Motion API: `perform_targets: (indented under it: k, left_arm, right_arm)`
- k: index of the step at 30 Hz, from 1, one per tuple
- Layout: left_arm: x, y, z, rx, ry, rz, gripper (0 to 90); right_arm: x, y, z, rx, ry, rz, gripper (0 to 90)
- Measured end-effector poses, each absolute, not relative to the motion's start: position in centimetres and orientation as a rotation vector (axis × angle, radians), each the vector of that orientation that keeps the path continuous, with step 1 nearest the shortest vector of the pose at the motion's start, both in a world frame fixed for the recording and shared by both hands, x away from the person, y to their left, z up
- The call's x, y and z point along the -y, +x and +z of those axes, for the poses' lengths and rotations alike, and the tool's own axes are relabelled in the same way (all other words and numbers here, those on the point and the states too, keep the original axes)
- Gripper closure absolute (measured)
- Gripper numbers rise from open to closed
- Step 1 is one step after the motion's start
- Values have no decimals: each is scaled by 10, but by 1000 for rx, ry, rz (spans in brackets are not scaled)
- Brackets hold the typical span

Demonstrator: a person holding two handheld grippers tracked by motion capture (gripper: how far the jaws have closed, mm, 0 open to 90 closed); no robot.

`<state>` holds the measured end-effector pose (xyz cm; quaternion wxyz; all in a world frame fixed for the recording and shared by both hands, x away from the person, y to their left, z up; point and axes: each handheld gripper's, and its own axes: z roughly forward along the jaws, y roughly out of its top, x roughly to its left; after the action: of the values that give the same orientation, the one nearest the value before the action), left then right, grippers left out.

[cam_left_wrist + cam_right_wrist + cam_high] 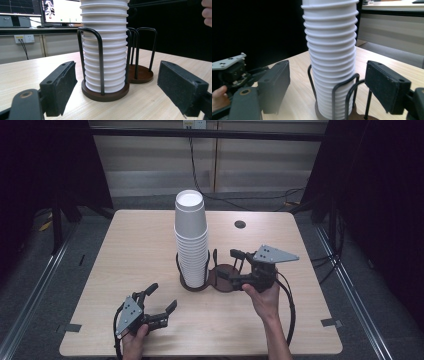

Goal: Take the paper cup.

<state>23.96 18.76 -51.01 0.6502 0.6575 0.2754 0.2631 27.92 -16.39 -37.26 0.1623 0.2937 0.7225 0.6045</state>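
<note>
Item: right gripper (227,264), hand-held, jaws released and standing wide, nothing between the pads; it hangs over the middle of the table (125,245), just right of the cup stack and above the empty seat of the holder. Item: left gripper (162,296), hand-held, jaws likewise spread and empty, low near the front edge towards the left corner, well apart from the stack. Item: stack of white cups (191,235), nested mouth down, upright, seated in the left ring of the holder at the table's centre, rising well above the wire hoops. Item: two-seat holder (105,96), dark round bases with black wire hoops; the second base (140,73) is bare. Handling note, as a judgement: the step looks like taking the top cup. The right gripper should rise to the stack's upper end, square its pads on opposite sides of the topmost cup alone, clench lightly so the thin wall does not buckle, and lift straight up; the left could steady the lower cups should the stack cling
</note>
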Motion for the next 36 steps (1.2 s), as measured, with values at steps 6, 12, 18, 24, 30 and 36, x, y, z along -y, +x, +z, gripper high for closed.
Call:
perform_targets:
  k: [6, 12, 18, 24, 30, 36]
  left_arm:
    - [-188, 240, -510, -626, 1494, 597, 155]
    - [-188, 240, -510, -620, 1497, 604, 156]
    - [-188, 240, -510, -619, 1496, 603, 156]
    - [-188, 240, -510, -619, 1497, 604, 156]
    - [-188, 240, -510, -621, 1495, 603, 155]
    - [-188, 240, -510, -620, 1496, 604, 156]
  right_arm:
    - [162, 286, -356, -2093, 815, 1715, 190]
    - [157, 292, -342, -2134, 769, 1713, 179]
    - [152, 300, -324, -2160, 739, 1704, 179]
    - [147, 313, -307, -2200, 731, 1685, 179]
    - [138, 327, -292, -2265, 723, 1644, 179]
    - [126, 335, -277, -2303, 695, 1607, 173]
